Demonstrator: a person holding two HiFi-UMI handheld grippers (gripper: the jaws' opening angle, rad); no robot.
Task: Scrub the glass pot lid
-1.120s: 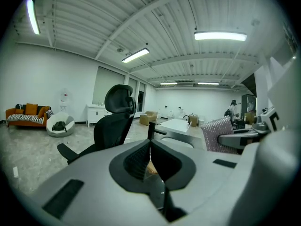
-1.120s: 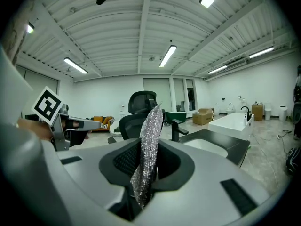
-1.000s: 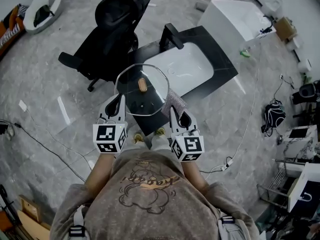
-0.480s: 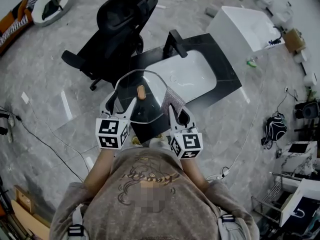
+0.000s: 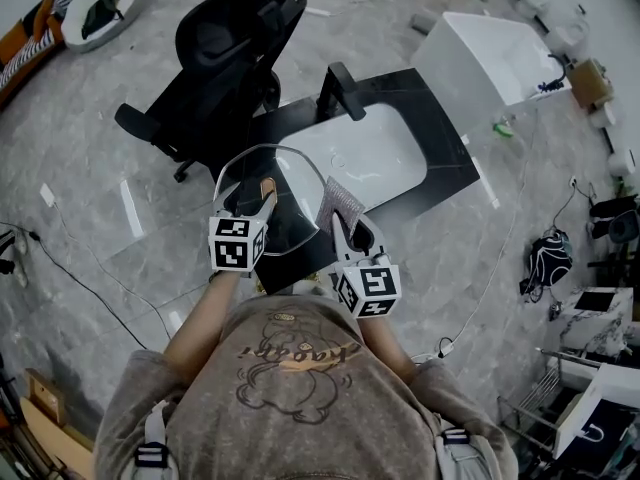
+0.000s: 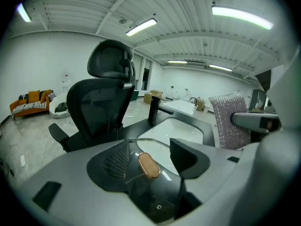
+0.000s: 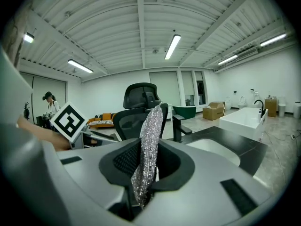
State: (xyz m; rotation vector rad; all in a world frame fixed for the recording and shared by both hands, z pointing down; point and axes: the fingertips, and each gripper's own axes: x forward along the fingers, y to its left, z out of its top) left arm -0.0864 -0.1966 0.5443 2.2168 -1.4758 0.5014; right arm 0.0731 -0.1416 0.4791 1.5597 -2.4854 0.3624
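My left tool (image 6: 149,155) has moved in over the one glass lid (image 5: 298,196) since a second ago. Its jaws have just been opening and now stand wide, with the lid's brass knob (image 6: 148,165) between them, unpressed. The lid is at the sink's (image 5: 372,154) near-left edge. My right tool (image 7: 146,163) clamps the one silver scrubber (image 7: 149,138).
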